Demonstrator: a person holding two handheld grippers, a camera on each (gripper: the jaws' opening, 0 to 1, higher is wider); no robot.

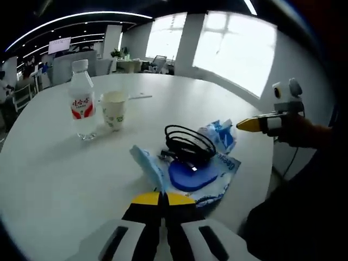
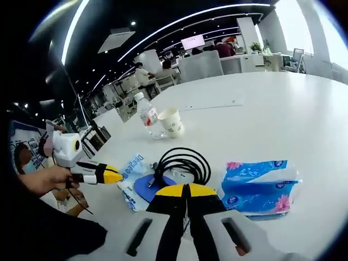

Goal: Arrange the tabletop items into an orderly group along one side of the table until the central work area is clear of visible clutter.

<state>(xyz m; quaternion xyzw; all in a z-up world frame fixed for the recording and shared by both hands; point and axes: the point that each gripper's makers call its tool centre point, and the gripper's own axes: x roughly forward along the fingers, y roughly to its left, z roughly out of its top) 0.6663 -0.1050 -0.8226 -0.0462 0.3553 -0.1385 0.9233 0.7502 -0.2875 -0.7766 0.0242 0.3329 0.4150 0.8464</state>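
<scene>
On the white round table lies a blue-and-white wipes pack, with a blue disc and a coiled black cable on top of it. My left gripper is shut on the pack's near edge, which is lifted. A blue tissue pack lies beside the cable. My right gripper is shut, its tips at the cable's rim, with nothing seen between them. A water bottle and a paper cup stand together farther off.
A thin white strip lies beyond the cup. The table edge runs close behind the tissue pack. A person's hand holds the left gripper. Desks, chairs and people fill the office behind.
</scene>
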